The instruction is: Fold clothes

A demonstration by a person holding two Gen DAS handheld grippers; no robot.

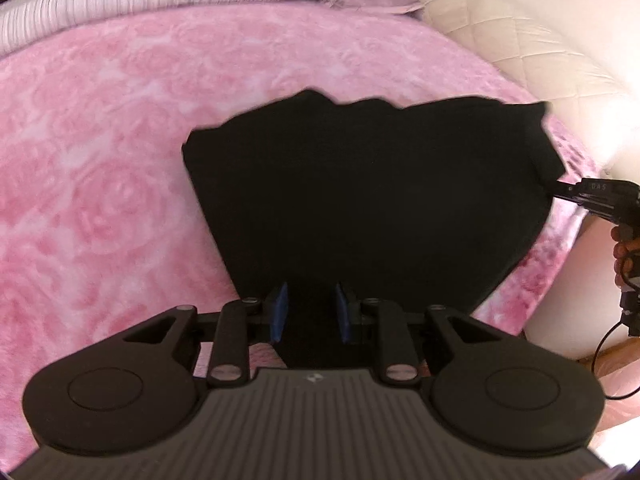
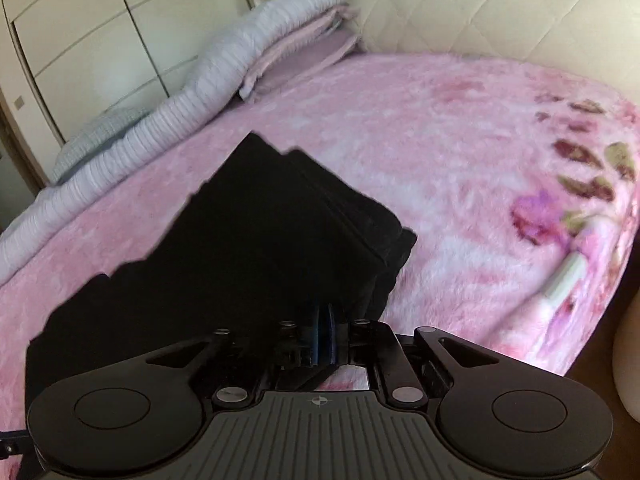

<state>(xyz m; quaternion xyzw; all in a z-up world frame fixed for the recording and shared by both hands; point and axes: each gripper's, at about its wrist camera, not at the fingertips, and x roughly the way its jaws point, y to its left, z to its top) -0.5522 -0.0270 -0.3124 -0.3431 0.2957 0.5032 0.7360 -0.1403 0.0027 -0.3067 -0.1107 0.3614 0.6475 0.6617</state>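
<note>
your left claw sits with its blue pads apart at the near edge of the black garment. the garment lies folded on the pink blanket. your right claw pinches the garment's right edge.

Left tongs: blue pads parted, gap wide, pointing forward and low.
Right tongs: pads pinched together, a hand on the grip.
</note>
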